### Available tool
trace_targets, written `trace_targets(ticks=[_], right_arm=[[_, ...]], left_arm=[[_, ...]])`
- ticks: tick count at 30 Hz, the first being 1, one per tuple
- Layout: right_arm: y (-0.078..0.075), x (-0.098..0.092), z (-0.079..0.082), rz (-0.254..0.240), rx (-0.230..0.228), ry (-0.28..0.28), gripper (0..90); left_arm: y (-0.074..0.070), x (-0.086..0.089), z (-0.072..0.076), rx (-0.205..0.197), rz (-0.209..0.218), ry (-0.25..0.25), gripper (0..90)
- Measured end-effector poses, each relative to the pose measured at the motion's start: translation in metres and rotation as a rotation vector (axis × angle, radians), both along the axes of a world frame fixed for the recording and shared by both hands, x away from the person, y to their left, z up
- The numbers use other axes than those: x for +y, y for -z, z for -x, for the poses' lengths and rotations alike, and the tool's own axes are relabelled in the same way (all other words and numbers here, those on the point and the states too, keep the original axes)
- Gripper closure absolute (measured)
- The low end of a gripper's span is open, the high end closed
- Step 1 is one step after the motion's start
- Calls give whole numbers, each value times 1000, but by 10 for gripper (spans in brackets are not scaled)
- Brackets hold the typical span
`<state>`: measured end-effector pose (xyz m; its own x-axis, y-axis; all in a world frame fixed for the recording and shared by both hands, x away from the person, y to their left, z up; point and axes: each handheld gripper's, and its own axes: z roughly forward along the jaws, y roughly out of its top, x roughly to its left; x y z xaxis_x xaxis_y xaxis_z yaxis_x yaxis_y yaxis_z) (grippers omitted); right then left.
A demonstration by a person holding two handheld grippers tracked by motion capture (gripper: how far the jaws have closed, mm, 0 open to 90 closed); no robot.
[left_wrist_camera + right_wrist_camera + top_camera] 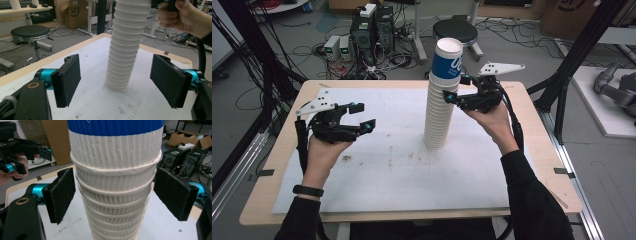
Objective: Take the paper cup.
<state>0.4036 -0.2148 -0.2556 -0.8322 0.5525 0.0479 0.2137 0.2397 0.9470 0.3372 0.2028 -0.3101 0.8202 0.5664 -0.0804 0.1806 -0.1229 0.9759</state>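
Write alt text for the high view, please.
A tall stack of white paper cups, topped by a blue-banded cup, stands on a white-covered table. The right gripper brackets the stack's upper part with open jaws; the left gripper is held apart, open and empty.

Stack of cups [442, 100]: upright on the mat [387, 175], right of centre.
My right gripper [458, 88]: high on the stack, jaws either side, just off the cups.
My left gripper [362, 116]: well left of the stack, above the mat.
Stool [455, 31]: behind the table [257, 210].
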Motion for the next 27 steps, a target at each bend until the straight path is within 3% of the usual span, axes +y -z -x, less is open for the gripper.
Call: trace_targets(ticks=[14, 27], right_arm=[[2, 6, -7, -20, 15, -10, 143], [2, 6, -8, -8, 2, -18, 145]], left_arm=[[1, -5, 0, 8, -4, 16, 242], [0, -8, 0, 6, 1, 26, 243]])
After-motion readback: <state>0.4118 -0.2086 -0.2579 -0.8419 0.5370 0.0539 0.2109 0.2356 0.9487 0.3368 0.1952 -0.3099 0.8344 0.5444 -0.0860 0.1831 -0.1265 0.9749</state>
